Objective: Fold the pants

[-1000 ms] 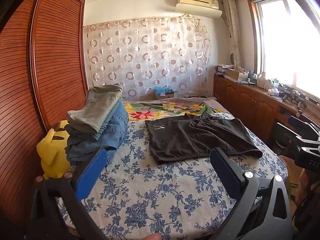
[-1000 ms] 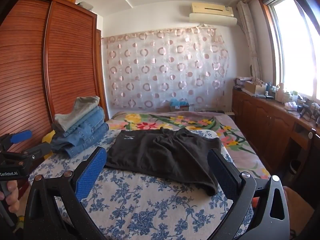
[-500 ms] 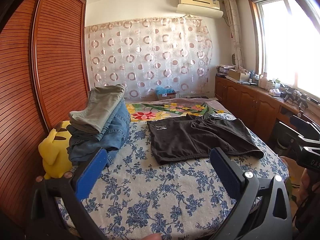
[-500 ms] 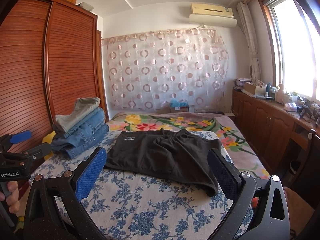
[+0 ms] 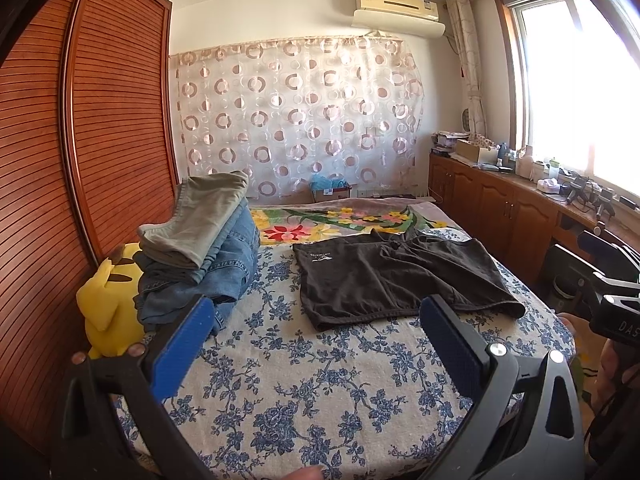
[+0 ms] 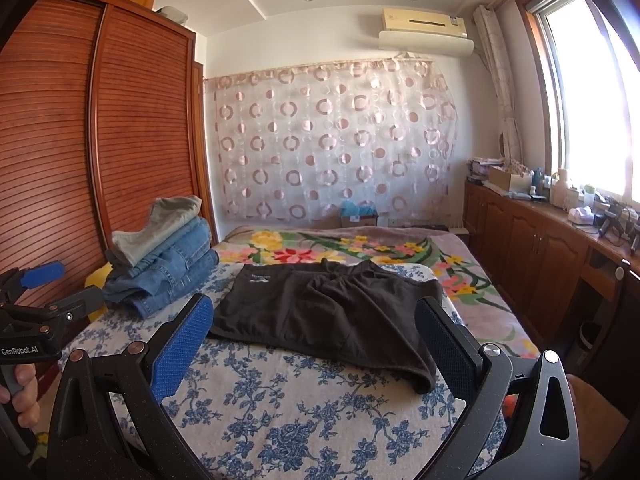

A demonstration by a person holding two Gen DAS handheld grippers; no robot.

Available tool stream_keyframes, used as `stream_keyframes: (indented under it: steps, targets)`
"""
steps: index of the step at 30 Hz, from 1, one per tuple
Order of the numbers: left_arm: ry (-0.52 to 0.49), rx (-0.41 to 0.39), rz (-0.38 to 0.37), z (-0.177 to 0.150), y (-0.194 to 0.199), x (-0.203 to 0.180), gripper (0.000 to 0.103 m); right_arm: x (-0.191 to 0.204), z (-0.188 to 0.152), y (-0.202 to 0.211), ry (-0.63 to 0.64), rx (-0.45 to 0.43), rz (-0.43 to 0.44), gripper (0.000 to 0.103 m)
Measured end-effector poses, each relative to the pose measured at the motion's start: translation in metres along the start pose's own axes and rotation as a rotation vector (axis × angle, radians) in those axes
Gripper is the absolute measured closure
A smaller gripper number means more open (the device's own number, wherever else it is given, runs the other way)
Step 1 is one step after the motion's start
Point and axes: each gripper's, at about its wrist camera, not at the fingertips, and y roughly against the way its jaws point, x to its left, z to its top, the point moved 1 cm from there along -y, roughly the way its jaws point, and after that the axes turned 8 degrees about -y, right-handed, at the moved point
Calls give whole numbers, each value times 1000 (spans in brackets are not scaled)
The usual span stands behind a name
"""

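Note:
A pair of dark brown shorts lies spread flat on the bed with the blue-flowered sheet. Its waistband points toward the far wall and a small white logo sits near the left corner. My left gripper hovers open over the sheet, short of the shorts' near hem. My right gripper is open too, held just before the shorts' near edge. Neither touches the cloth. The left gripper also shows at the left edge of the right wrist view, held by a hand.
A stack of folded jeans with grey trousers on top sits at the bed's left, beside a yellow plush toy. A wooden wardrobe lines the left wall. Wooden cabinets run under the window on the right. A floral blanket covers the bed's far end.
Both views shifted only slightly; the left wrist camera drifted a little so the scene slid right. The shorts lie unchanged and both grippers stay open.

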Motion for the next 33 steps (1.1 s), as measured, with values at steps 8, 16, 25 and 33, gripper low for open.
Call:
stream_keyframes:
  steps: [8, 16, 25, 33]
  targets:
    - [-1, -1, 0, 0, 0, 0, 0, 2, -1, 1, 4, -4, -3, 0]
    - [0, -1, 1, 0, 0, 0, 0, 3, -1, 1, 5, -6, -2, 0]
    - [-1, -3, 1, 1, 1, -1, 0, 3, 0, 1, 5, -7, -2, 0]
    - [-1, -4, 2, 2, 2, -1, 0, 4, 0, 2, 6, -11, -4, 0]
